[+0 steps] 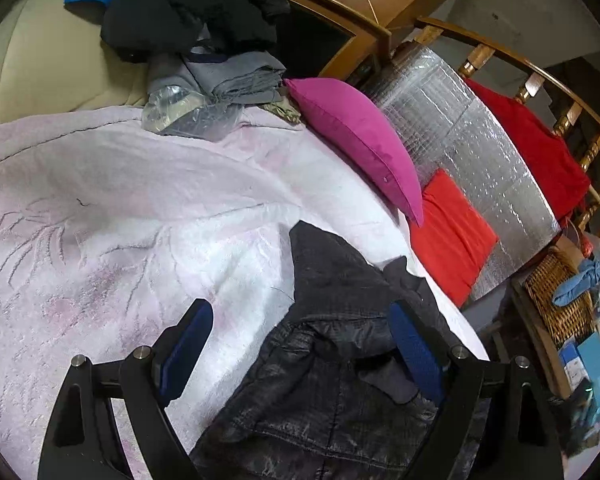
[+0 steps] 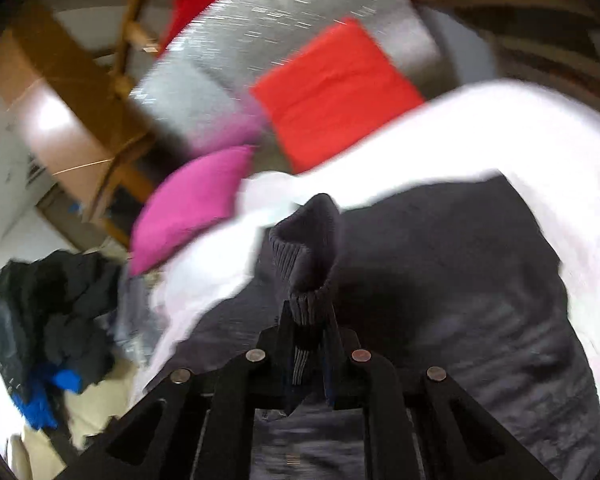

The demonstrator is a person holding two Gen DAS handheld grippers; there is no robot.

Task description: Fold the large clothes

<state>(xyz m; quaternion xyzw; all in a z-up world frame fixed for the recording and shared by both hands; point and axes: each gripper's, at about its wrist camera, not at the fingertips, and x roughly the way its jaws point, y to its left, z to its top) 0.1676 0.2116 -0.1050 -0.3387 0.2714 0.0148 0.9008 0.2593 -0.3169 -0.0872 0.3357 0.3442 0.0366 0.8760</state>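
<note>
A dark grey padded jacket [image 1: 332, 364] lies on a pale pink blanket [image 1: 120, 208]. My left gripper [image 1: 300, 344] is open above the jacket's collar end, its blue pads [image 1: 192, 344] apart and holding nothing. In the right wrist view, which is motion-blurred, my right gripper [image 2: 310, 344] is shut on the jacket's ribbed knit cuff [image 2: 308, 252], which sticks up between the fingers. The jacket body [image 2: 460, 280] spreads below and to the right on the blanket [image 2: 500, 132].
A magenta cushion [image 1: 360, 144] and an orange-red cushion [image 1: 452, 232] lean against a silver foil sheet [image 1: 480, 152] and a wooden rail [image 1: 540, 76]. A pile of dark, grey and blue clothes [image 1: 196, 12] sits at the back. A wicker basket [image 1: 556, 296] stands right.
</note>
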